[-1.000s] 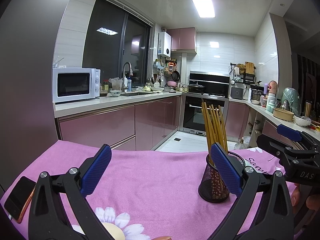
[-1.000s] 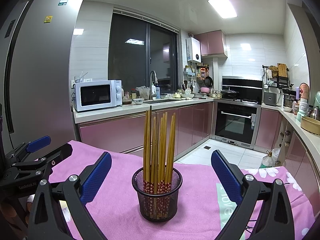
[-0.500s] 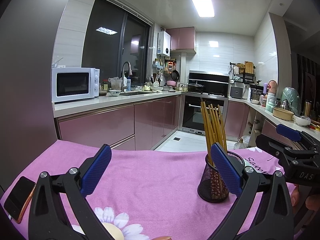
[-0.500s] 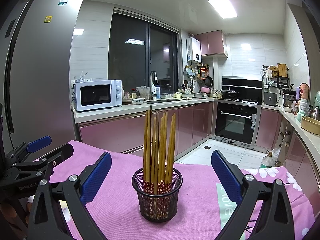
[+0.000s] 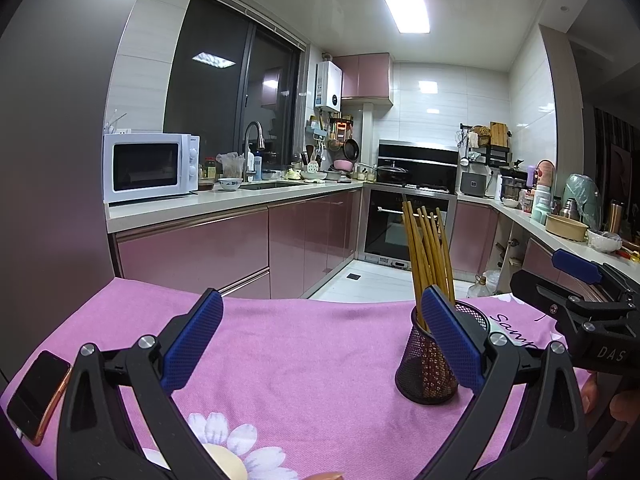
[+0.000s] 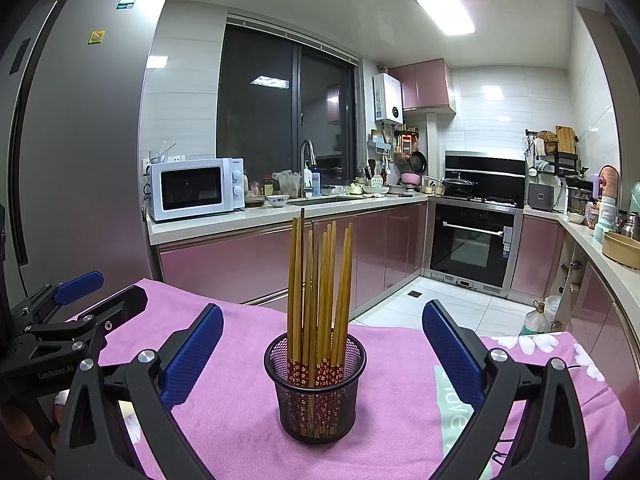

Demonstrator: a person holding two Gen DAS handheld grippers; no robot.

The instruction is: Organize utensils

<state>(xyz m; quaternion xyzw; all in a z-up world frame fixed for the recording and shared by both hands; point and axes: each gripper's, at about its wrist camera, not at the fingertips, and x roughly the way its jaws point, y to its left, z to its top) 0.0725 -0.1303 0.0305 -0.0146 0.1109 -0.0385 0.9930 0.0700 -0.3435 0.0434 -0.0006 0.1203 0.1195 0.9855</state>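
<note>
You are holding the right tongs (image 6: 322,346) with the blue pads spread wide apart, gripping nothing. The black mesh cup (image 6: 316,390) is standing upright between those two pads, just ahead of them and touching neither, on the pink cloth (image 6: 240,408) covering the tabletop. The chopsticks (image 6: 320,280) are standing bundled in the cup, nearly vertical, their patterned red ends down in the mesh and their plain ends rising well above your pad tips.

You are keeping the left tongs (image 5: 320,336) open wide as well, with nothing between the pads but bare pink cloth (image 5: 304,360). From this side the mesh cup (image 5: 426,364) is sitting off to the right, partly hidden behind the right-hand pad (image 5: 450,340), and the chopsticks (image 5: 428,252) are leaning slightly leftward above it. The right tongs (image 5: 576,280) are showing at the right edge, beyond the cup. A phone (image 5: 38,394) is lying flat on the cloth to the left of the left-hand pad, near the cloth's edge.

Farther beyond both tongs, a white microwave (image 6: 196,188) is sitting on the kitchen counter.
</note>
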